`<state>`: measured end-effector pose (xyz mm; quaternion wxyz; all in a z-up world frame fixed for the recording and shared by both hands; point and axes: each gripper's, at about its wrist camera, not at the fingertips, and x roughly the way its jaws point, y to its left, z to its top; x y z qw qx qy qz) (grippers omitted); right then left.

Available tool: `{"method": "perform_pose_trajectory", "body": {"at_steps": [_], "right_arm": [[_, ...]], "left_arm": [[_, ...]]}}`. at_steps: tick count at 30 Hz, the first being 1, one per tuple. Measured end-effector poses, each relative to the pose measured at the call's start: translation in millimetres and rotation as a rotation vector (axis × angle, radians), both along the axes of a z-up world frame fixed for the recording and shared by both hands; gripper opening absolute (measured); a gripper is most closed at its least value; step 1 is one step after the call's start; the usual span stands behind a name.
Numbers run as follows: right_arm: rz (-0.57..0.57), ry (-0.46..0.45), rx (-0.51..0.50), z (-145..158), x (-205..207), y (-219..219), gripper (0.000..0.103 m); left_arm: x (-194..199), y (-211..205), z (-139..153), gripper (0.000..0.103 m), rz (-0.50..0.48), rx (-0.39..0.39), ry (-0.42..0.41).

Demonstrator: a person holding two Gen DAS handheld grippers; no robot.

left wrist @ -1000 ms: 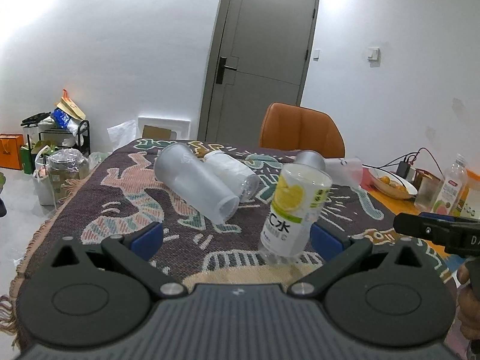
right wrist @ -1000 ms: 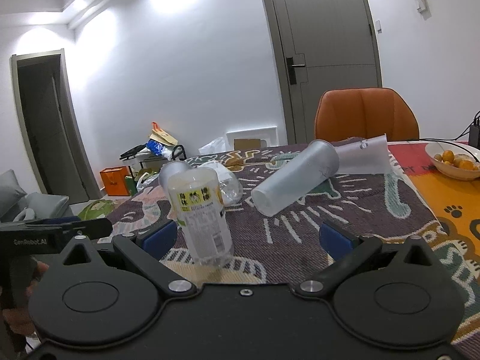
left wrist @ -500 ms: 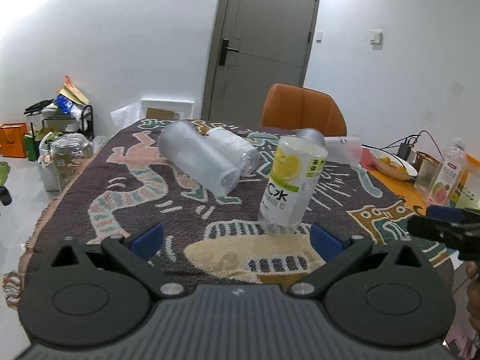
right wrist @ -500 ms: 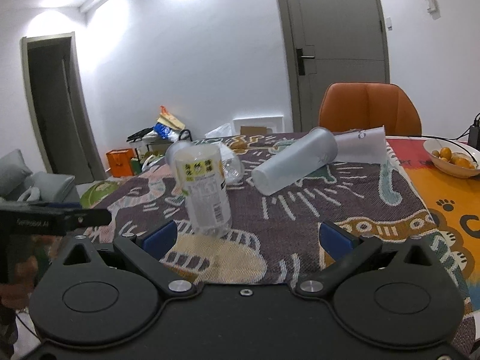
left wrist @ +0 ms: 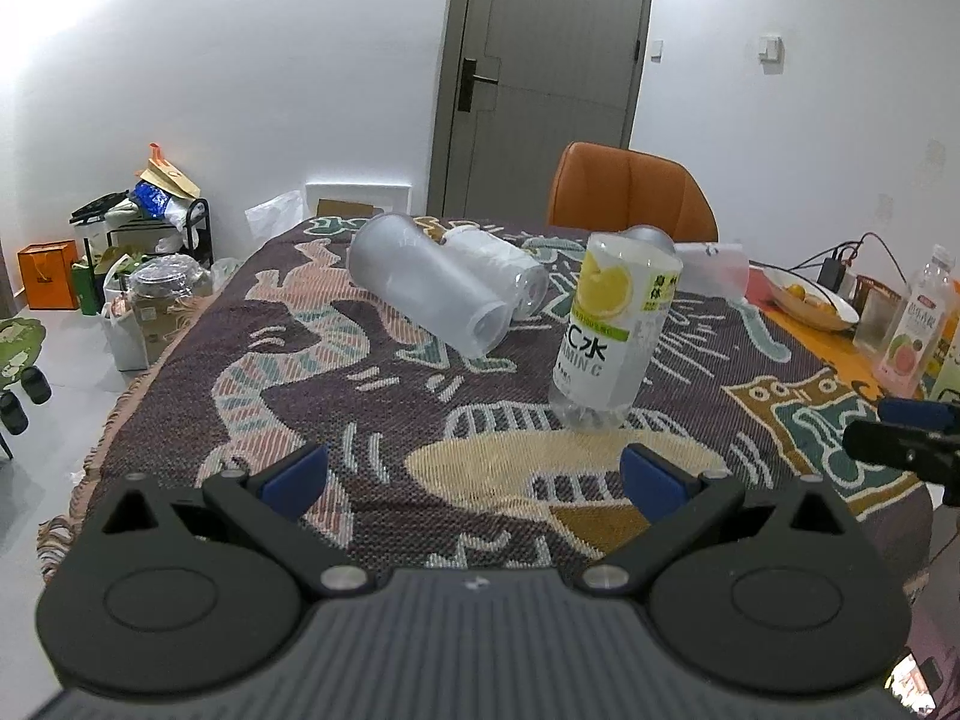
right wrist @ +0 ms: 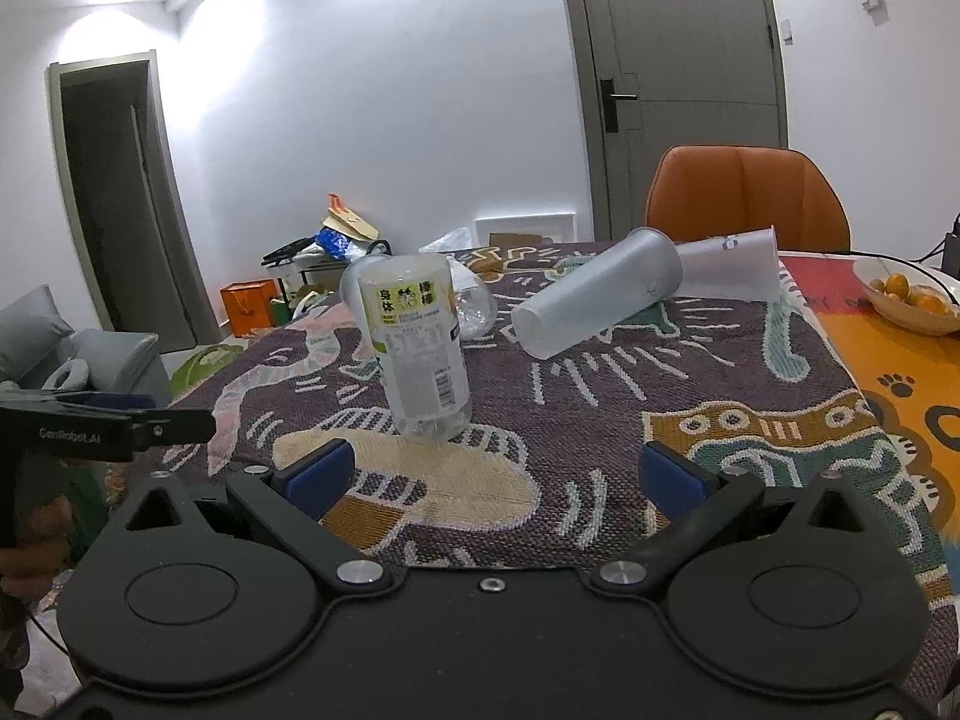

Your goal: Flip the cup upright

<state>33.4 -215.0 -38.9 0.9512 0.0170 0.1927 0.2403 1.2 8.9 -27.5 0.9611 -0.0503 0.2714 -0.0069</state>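
Note:
A clear cut-bottle cup with a yellow lemon label (left wrist: 612,330) stands on the patterned cloth, open end up, leaning slightly; it also shows in the right wrist view (right wrist: 420,354). Frosted cups lie on their sides behind it: one at the left (left wrist: 426,291) and one at the back right (right wrist: 594,300). My left gripper (left wrist: 474,474) is open and empty, short of the lemon cup. My right gripper (right wrist: 492,474) is open and empty, to the right of the cup and nearer than it.
A crumpled clear bottle (left wrist: 498,267) lies beside the left frosted cup. Another frosted cup (right wrist: 729,270) lies at the back. A bowl of oranges (right wrist: 909,294) and a pink drink bottle (left wrist: 912,330) stand at the right. An orange chair (right wrist: 747,198) stands behind the table.
Both grippers have pulled back and risen away from the lemon cup, which now looks smaller and farther. The cups have not moved.

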Motion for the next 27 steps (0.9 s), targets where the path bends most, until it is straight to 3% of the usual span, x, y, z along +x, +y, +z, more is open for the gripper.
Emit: {"method": "perform_pose_trajectory", "body": {"at_steps": [27], "right_arm": [[0.008,-0.005,-0.017,1.1,-1.5,2.2,0.103]], "left_arm": [[0.1,-2.7,-2.4,0.103,-0.003,0.009,0.007]]}}
